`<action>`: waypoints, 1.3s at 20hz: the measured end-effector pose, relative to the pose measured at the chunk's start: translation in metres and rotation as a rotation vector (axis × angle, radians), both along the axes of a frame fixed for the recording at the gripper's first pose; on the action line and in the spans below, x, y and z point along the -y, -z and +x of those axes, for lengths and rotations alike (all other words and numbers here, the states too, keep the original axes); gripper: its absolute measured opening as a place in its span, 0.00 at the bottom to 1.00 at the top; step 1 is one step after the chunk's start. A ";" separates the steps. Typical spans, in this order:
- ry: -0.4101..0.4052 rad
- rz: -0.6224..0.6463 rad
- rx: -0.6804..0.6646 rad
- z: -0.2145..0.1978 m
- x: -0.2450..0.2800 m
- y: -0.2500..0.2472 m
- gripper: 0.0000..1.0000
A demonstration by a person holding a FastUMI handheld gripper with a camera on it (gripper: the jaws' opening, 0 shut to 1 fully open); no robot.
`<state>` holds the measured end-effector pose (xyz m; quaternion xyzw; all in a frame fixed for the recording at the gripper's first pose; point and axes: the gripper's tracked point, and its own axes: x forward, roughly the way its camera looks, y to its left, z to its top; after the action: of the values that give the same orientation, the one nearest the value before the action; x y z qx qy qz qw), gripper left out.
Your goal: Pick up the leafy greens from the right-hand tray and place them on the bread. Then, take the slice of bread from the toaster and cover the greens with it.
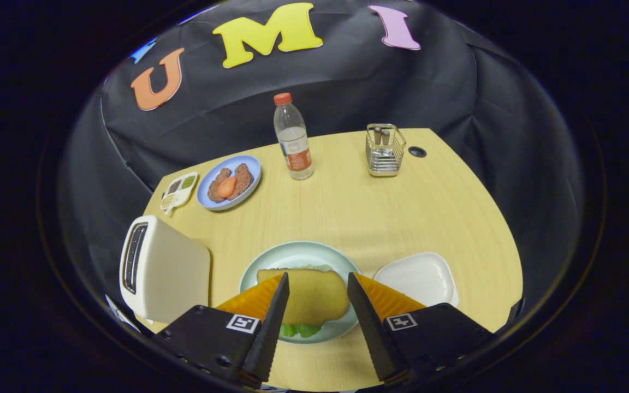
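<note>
Item: a golden-brown slice of toasted bread [306, 295] is lying flat on a pale green round plate [292, 255], its crust a shade darker along the far edge and its top face smooth and evenly browned. A frill of bright green leafy greens [299, 329] is peeking out from under its near edge; the rest of the greens is lying hidden beneath the slice, so what is under them cannot be told.

Gripper [318, 284]: the two fingers are standing apart, spread wider than the slice and gripping nothing — one finger is showing to each side of the bread, with the slice lying in the gap between them. Whether the tips are touching the plate cannot be told.

Surroundings: the plate is sitting on a light wooden table [391, 213]. Just to its right, a white rounded-square tray [421, 275] is lying bare. To the plate's left, a cream-white two-slot toaster [159, 267] is standing near the table's edge.

Farther back — well beyond the fingers — a blue plate holding brown patties and an orange-red piece [229, 182] is sitting beside a small white sectioned dish of condiments [179, 191]. A clear plastic water bottle with a red cap [292, 137] is standing upright near the middle, and a wire-mesh metal caddy [384, 150] is standing to its right, next to a round dark grommet hole [417, 152] in the tabletop.
</note>
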<state>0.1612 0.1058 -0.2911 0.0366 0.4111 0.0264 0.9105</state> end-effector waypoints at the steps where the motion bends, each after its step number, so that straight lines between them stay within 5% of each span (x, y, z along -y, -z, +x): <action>1: -0.008 -0.005 0.018 -0.004 0.003 -0.009 0.70; 16: -0.090 -0.101 0.521 -0.088 -0.009 -0.193 0.79; 26: -0.018 -0.110 0.886 -0.159 0.021 -0.326 0.88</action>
<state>0.0017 0.0847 0.0351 -0.0302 -0.0177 0.0254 0.9991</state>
